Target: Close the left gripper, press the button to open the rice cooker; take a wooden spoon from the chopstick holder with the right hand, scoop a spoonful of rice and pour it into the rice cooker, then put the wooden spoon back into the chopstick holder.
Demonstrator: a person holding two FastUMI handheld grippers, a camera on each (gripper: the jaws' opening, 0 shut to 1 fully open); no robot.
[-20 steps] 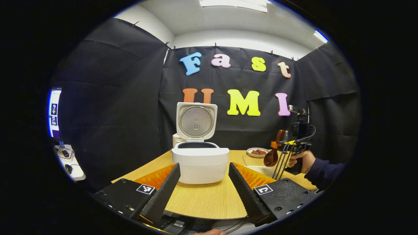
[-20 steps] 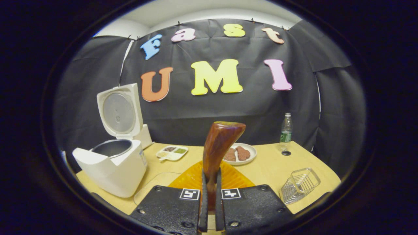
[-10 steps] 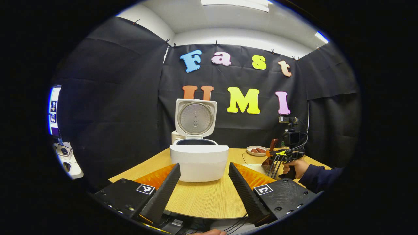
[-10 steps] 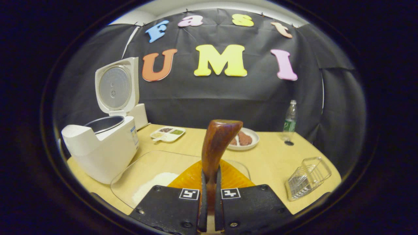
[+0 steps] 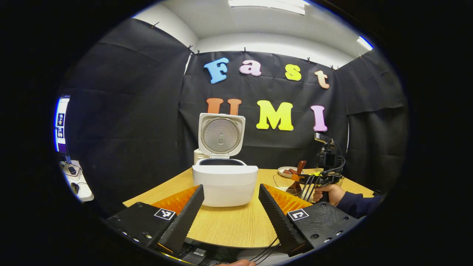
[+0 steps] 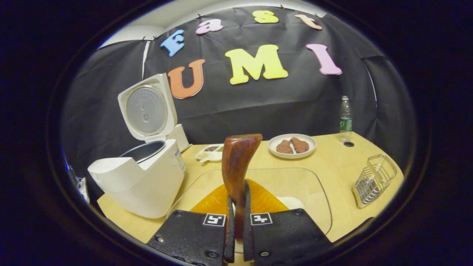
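- Gripping the wooden spoon [image 6: 238, 166] by its handle, the right gripper [image 6: 236, 229] has both fingers pressed on it; the bowl rises toward 12 o'clock.
- The spoon looks light, stiff and smooth, so I judge a hold low on the handle steadiest.
- The rice [image 6: 292, 202] lies in the glass tray [image 6: 314, 181], just right of the jaws.
- The rice cooker [image 6: 144, 181] stands lid-up at 10 o'clock.
- The left gripper [image 5: 231, 210] waits with its jaws spread, empty.

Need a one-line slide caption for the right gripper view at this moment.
Right gripper shut on the wooden spoon, held over the clear tray of rice, open rice cooker to its left.
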